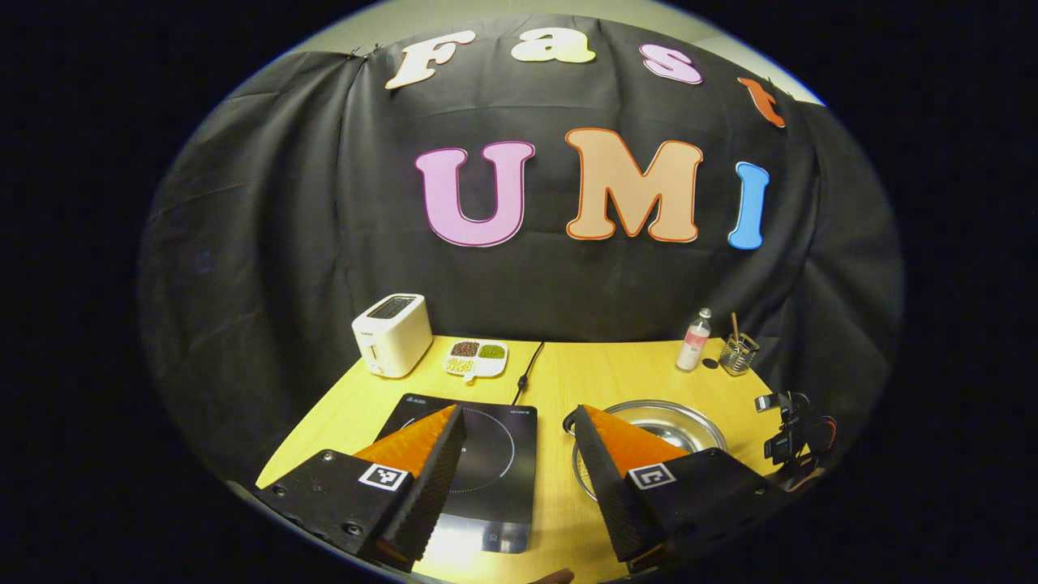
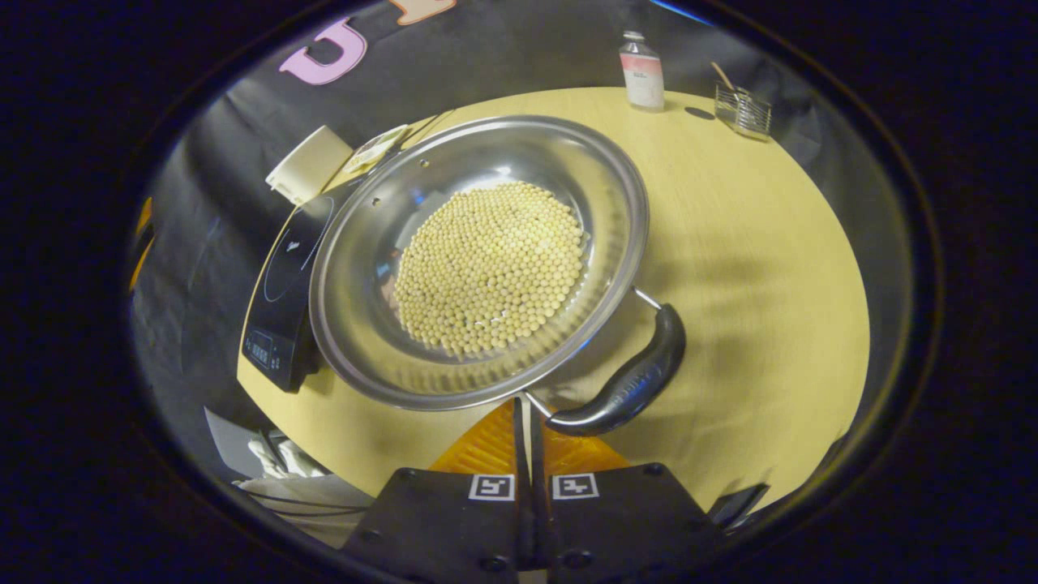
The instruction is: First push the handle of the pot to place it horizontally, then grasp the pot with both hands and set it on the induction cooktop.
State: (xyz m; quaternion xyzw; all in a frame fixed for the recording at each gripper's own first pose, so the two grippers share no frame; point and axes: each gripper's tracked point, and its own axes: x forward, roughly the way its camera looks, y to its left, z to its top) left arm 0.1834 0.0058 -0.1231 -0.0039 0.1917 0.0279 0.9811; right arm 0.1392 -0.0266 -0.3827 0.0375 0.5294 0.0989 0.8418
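Our right gripper (image 2: 529, 405), fingers closed, nudges the pot (image 2: 478, 259) handle (image 2: 628, 381), our left gripper (image 1: 515, 438) spread open; we risk spilling beans (image 2: 491, 268) if shoved hard.

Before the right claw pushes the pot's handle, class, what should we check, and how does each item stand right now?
1. Right claw shut for pushing: ok.
2. Right claw beside the handle: ok; contact cannot tell.
3. Left claw open, off the pot: ok.
4. Induction cooktop bare: ok.
5. Beans low inside the pot: ok.
6. Bottle and glass holder far from the handle: ok.
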